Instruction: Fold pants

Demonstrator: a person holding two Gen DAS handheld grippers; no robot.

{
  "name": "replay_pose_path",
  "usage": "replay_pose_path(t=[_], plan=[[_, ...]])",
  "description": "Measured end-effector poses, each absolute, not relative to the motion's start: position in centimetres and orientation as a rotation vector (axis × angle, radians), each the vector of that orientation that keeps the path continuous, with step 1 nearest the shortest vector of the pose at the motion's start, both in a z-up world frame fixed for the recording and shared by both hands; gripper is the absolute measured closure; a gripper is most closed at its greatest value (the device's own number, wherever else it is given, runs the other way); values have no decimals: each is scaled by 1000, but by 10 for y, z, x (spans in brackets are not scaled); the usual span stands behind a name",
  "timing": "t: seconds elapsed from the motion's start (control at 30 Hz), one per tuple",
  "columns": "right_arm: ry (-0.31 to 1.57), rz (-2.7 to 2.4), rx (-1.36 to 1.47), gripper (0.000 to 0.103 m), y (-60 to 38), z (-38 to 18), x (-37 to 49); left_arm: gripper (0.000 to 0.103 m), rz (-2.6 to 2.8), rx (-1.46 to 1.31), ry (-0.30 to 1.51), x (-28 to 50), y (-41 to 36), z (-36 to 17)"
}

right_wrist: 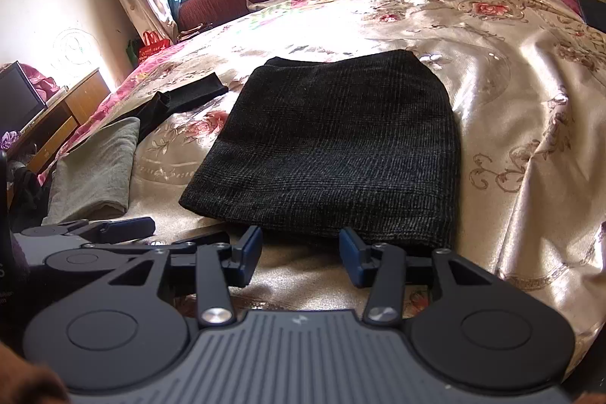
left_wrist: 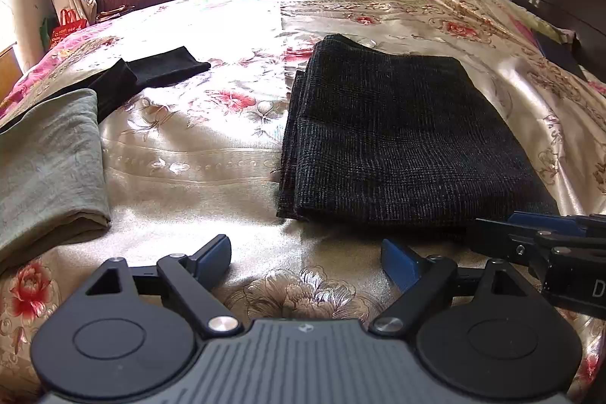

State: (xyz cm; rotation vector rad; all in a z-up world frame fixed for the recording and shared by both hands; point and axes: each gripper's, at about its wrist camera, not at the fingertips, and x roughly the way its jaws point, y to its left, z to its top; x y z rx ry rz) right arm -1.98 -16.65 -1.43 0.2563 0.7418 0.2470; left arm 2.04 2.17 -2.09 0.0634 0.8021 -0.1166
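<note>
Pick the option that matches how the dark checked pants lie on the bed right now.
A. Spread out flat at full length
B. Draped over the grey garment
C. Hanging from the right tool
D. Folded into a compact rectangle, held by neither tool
D: the dark checked pants lie as a layered rectangle on the bedspread, with the left tool and right tool both empty short of them.

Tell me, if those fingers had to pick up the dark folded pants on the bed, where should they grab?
Probably the near edge of the dark checked pants, coming in low from the front. They lie flat in a folded stack on the bedspread, and that edge sits just ahead of the right gripper, whose fingers stand open with nothing between them. Pinching all the layers there should keep the fold together.
</note>
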Motion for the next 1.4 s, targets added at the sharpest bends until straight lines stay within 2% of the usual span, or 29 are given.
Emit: replay_pose_path(t=[0.3,1.4], plan=[[753,221,270,56,-170,-15,-19,0,-116,73,797,17,21,-21],[806,214,213,51,-163,-20,-20,0,-133,65,785,12,24,-22]])
